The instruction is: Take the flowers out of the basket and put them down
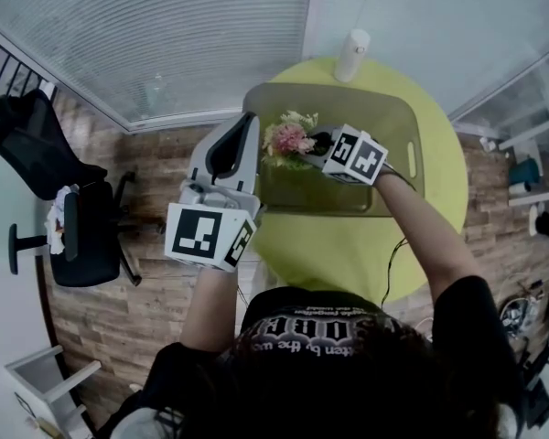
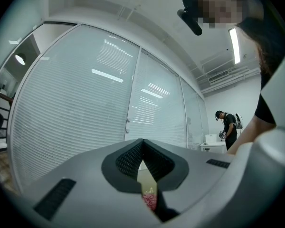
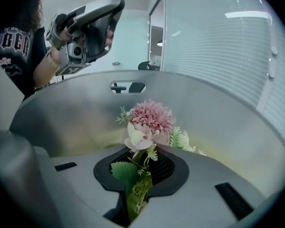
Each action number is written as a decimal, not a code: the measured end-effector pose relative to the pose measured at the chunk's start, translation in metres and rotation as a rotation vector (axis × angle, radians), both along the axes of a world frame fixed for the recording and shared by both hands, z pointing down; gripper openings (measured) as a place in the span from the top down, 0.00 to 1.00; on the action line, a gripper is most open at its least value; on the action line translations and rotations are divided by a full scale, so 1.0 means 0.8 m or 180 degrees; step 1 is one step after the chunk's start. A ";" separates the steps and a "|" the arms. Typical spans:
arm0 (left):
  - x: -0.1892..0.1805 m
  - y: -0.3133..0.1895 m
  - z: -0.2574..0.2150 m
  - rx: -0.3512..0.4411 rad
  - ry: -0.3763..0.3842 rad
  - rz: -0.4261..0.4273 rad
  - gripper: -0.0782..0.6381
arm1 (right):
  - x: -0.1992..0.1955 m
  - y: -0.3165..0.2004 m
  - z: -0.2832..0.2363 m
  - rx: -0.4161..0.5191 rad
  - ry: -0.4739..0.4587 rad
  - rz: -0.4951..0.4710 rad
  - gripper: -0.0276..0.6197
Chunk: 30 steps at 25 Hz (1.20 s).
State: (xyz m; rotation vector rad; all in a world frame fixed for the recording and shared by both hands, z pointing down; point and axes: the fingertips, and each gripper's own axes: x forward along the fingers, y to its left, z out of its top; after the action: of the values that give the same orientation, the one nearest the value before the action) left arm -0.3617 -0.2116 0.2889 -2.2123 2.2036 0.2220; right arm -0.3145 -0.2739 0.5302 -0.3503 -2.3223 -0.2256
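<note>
In the head view, a grey basket (image 1: 348, 91) sat on the round yellow-green worktop (image 1: 348, 254), with a white bottle (image 1: 351, 55) standing just behind it at the far edge. The right gripper (image 1: 318, 144) reached over the basket's left part and carried the flowers (image 1: 289, 138), a pink bloom with pale petals and green leaves. The left gripper (image 1: 244, 128) hung just beside the basket's left end, out past the worktop's edge and over the wooden floor (image 1: 156, 199), near a black office chair (image 1: 69, 218). In the left gripper view, its jaws stood together at the tips with nothing between them. A thin wedge below the tips showed a sliver of the worktop and the pink bloom beyond, and white blinds (image 2: 76, 108) filled the background. In the right gripper view, the jaws were clamped on the flowers' green stems and leaves. The bloom rose above them against the basket's inner wall and its handle slot. Whether the stem ends touched the basket's bottom could not be told.
</note>
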 end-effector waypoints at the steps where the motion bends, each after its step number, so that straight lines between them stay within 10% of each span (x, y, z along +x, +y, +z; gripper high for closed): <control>1: 0.002 0.001 -0.002 0.0009 -0.0008 0.0001 0.89 | -0.002 0.000 -0.011 0.0013 -0.0060 -0.0009 0.85; 30: 0.047 0.004 -0.030 -0.0015 -0.0381 0.0235 0.89 | 0.048 -0.014 -0.286 0.0645 -0.1066 0.0137 0.85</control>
State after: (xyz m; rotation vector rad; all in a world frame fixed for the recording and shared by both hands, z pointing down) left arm -0.3240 -0.2086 0.2652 -2.2478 2.0668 0.0825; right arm -0.2758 -0.2853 0.3011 -0.1700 -2.6022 -0.5286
